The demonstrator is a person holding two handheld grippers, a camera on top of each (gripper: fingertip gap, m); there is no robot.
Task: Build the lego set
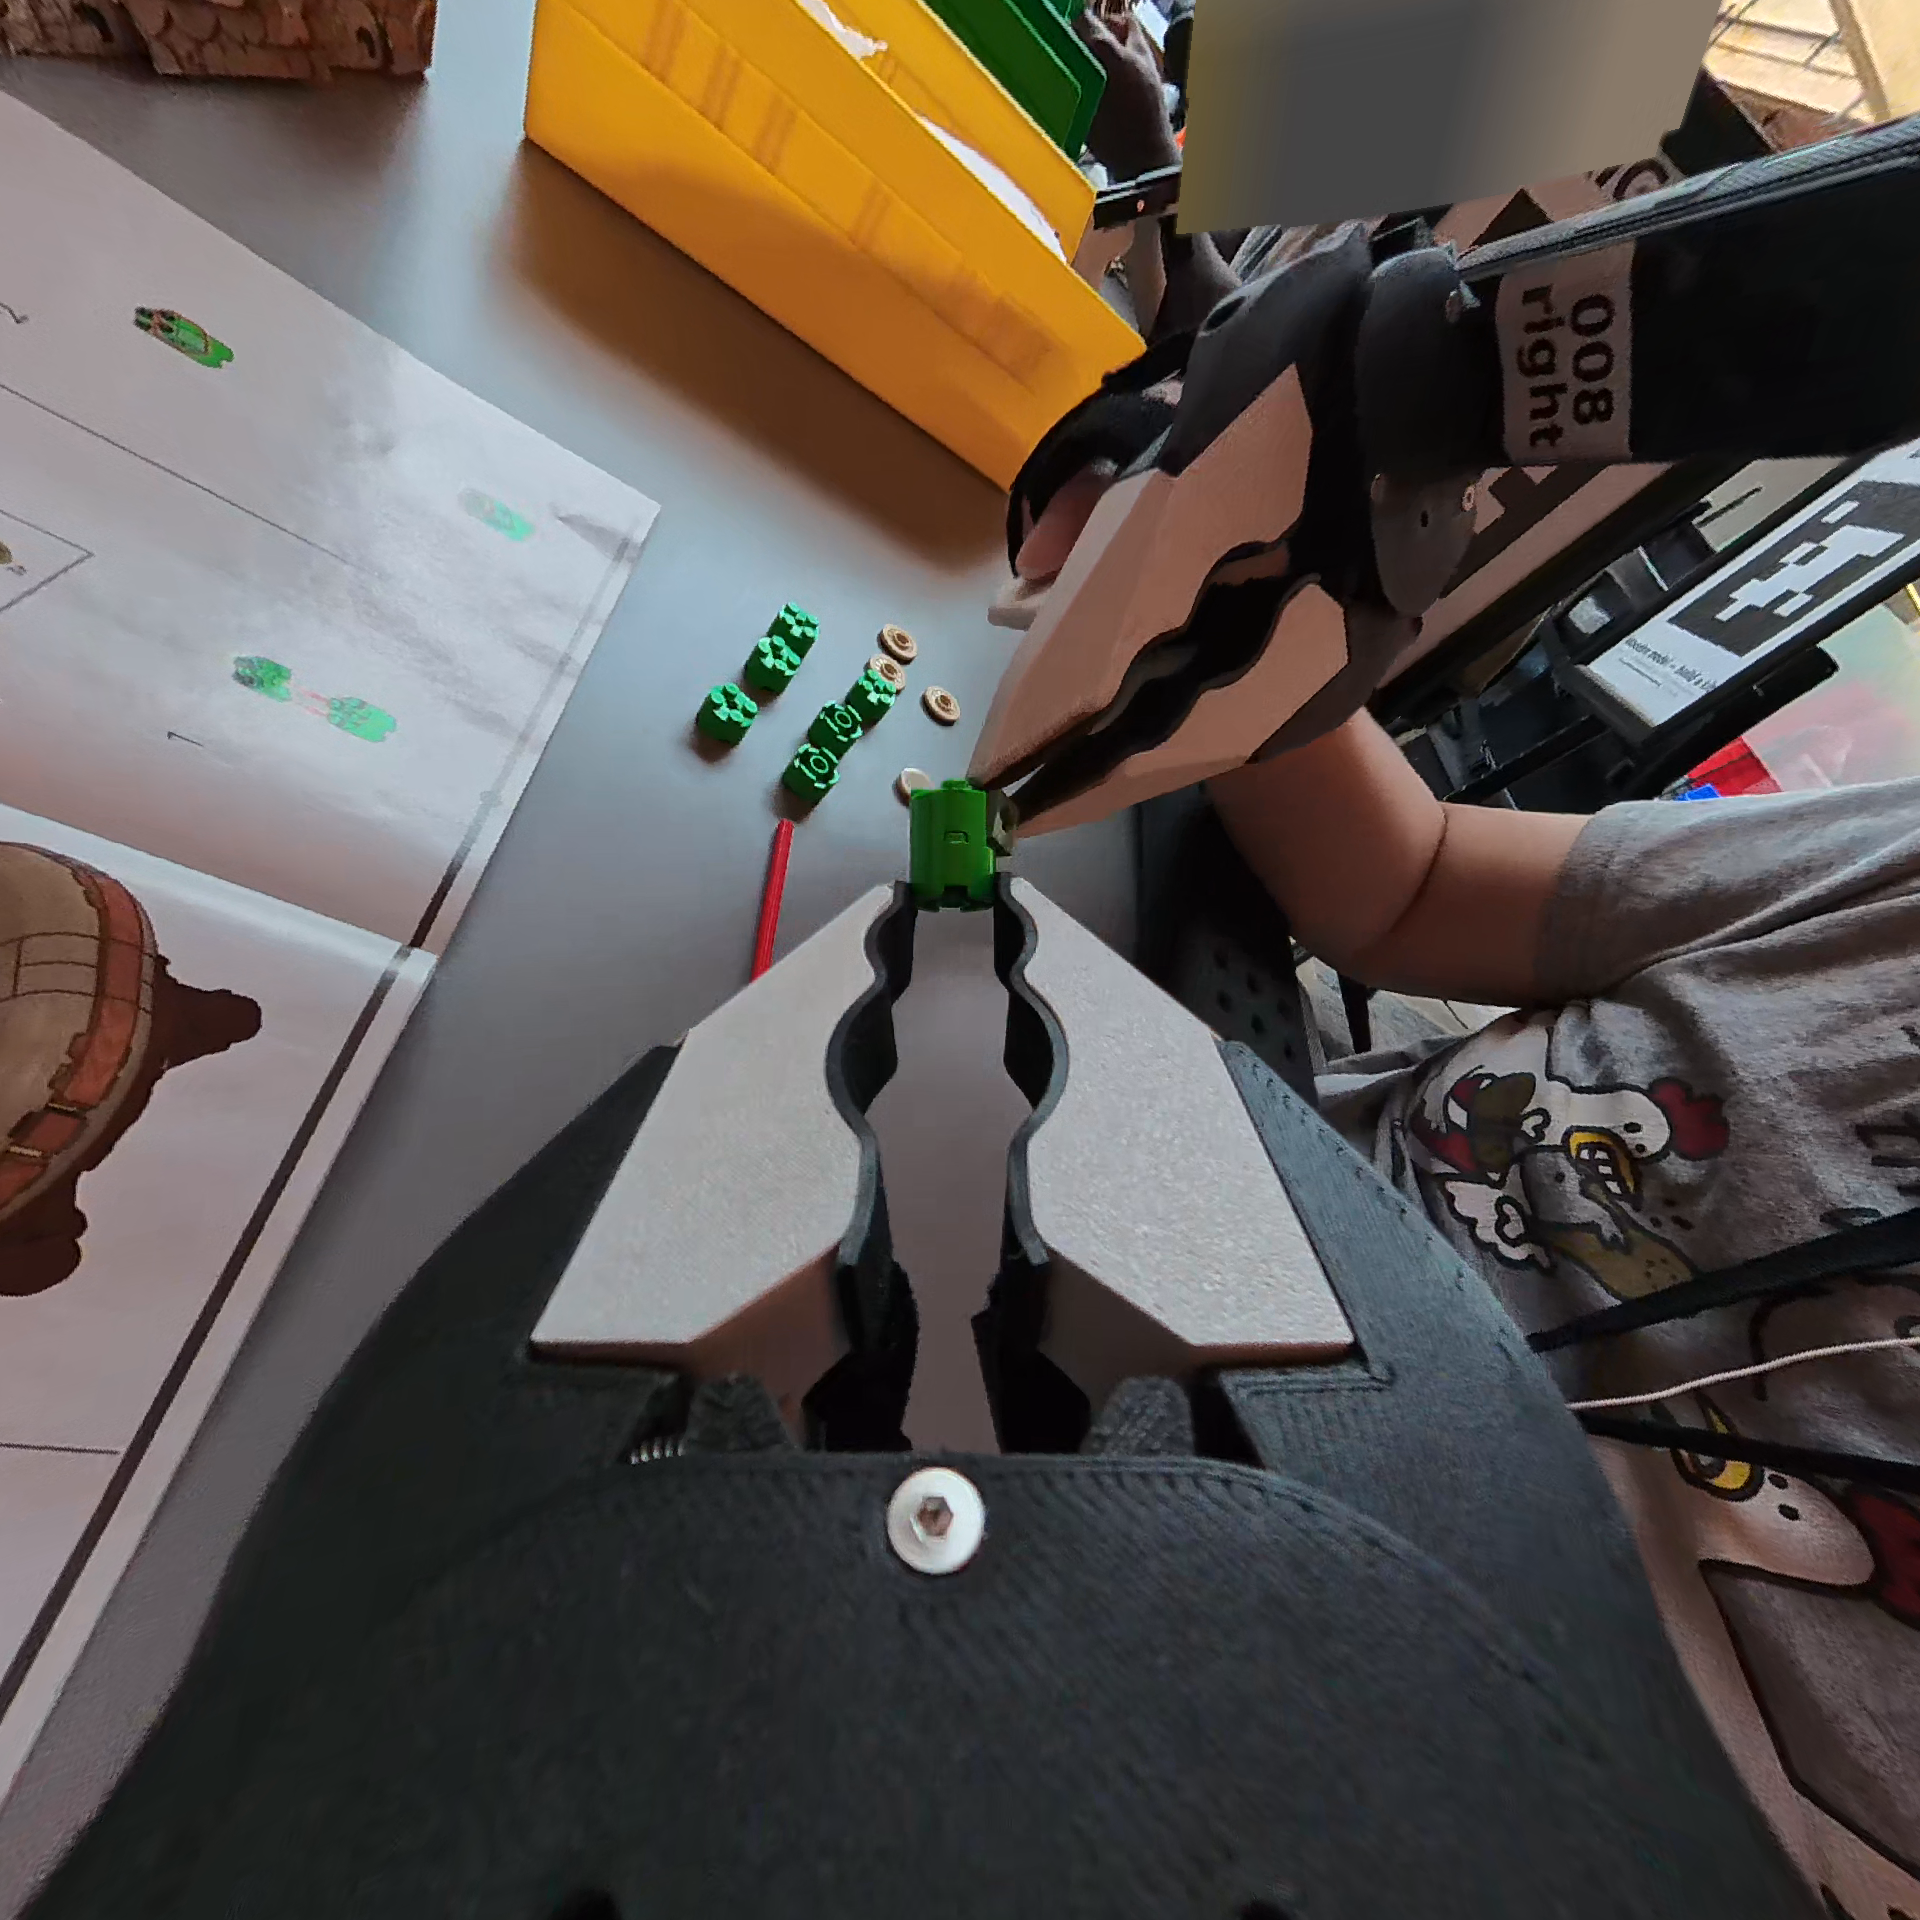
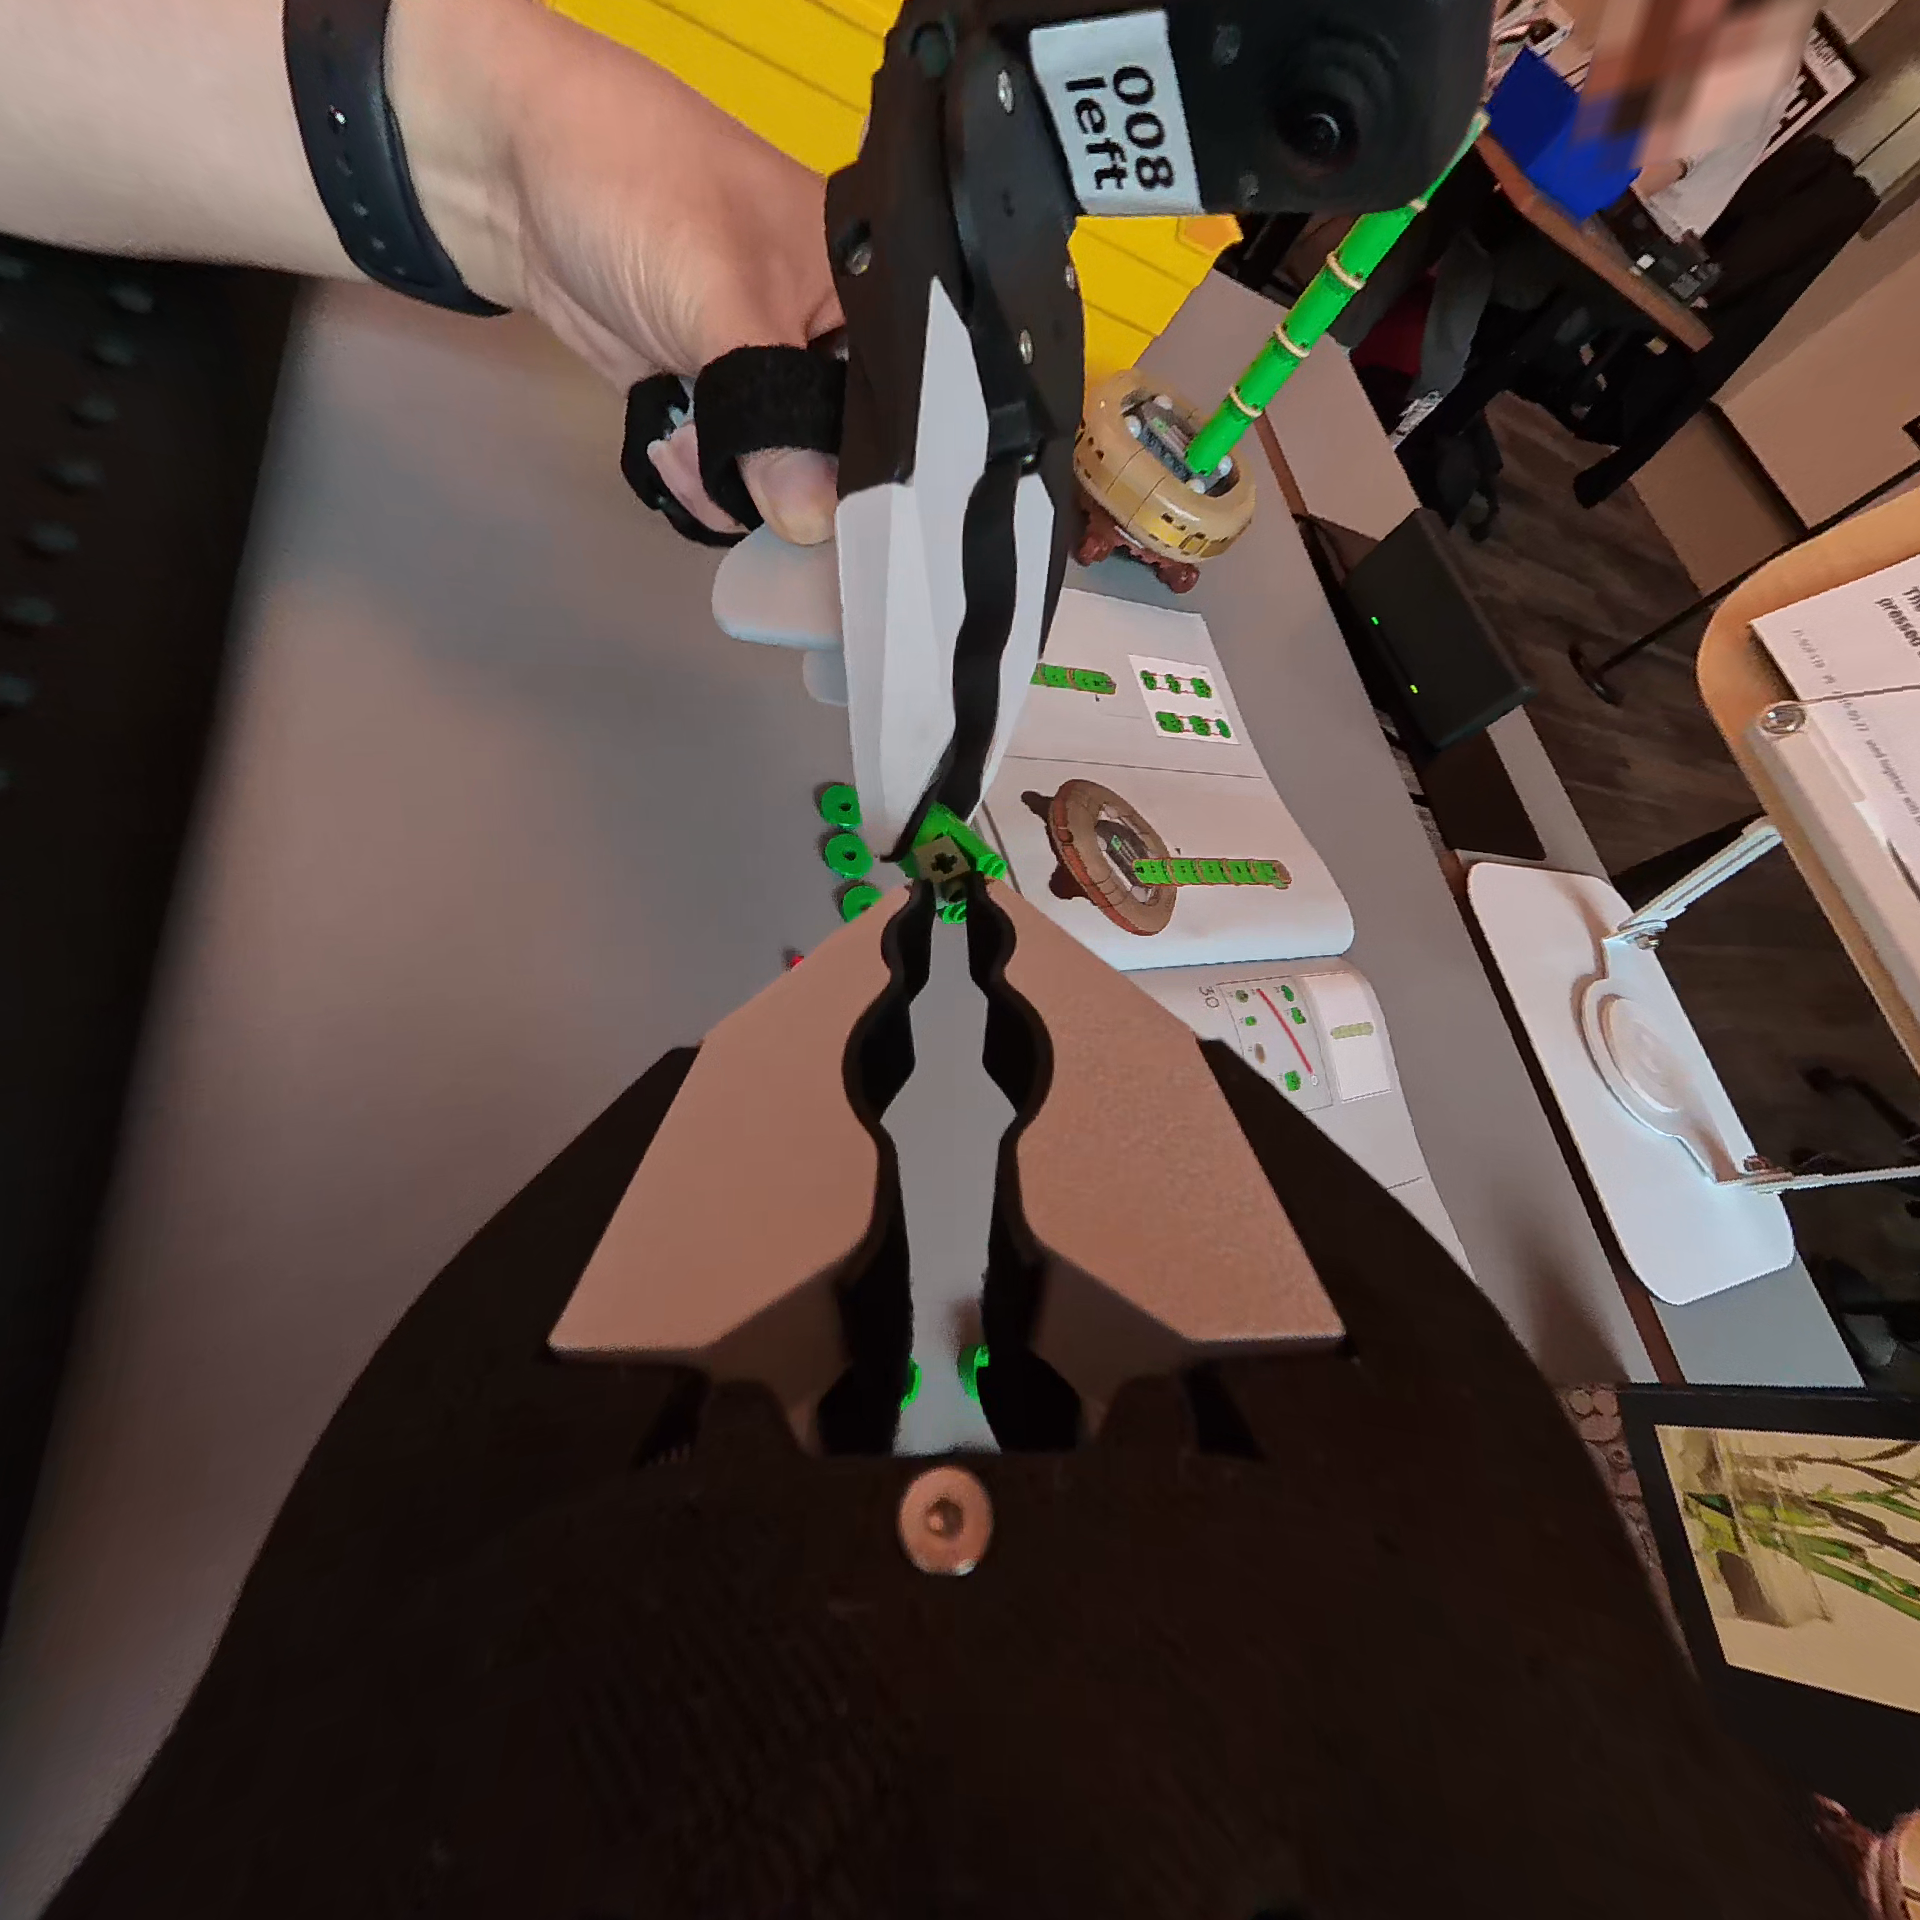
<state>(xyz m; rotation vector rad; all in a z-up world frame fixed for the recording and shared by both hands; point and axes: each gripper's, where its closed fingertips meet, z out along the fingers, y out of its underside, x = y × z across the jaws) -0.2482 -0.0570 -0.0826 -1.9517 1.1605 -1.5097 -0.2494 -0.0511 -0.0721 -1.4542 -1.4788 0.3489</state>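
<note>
- Above the near edge of the grey table (image 1: 644, 436), both tools meet over one small build: a stack of green round bricks (image 1: 948, 844).
- Left gripper (image 1: 951, 894): its claw is clamped on the lower part of that green stack, tips pressed to either side, stack held upright off the table.
- Right gripper (image 2: 943, 902): tips nearly together on a small tan piece (image 2: 943, 864) with a cross-shaped hole, set against the end of the stack. Judged clamped on it; contact is partly hidden by the tips.
- Spare parts lie just beyond on the table: loose green round bricks (image 1: 790, 649), tan round discs (image 1: 940, 704), and a red rod (image 1: 771, 899) to the near left.
- Open instruction booklet (image 1: 260, 582) at left; yellow bins (image 1: 831, 208) at far side. Right wrist view shows the partly built tan pot with green stalk (image 2: 1164, 468) farther off.
- Step in hand, as judged: seating the tan piece onto the stack.
- To do well: keep the two axes in line, push straight along the stack, hold the left grip firm so bricks do not twist or pop out.
- Risk: tiny piece slipping sideways from the tips.
</note>
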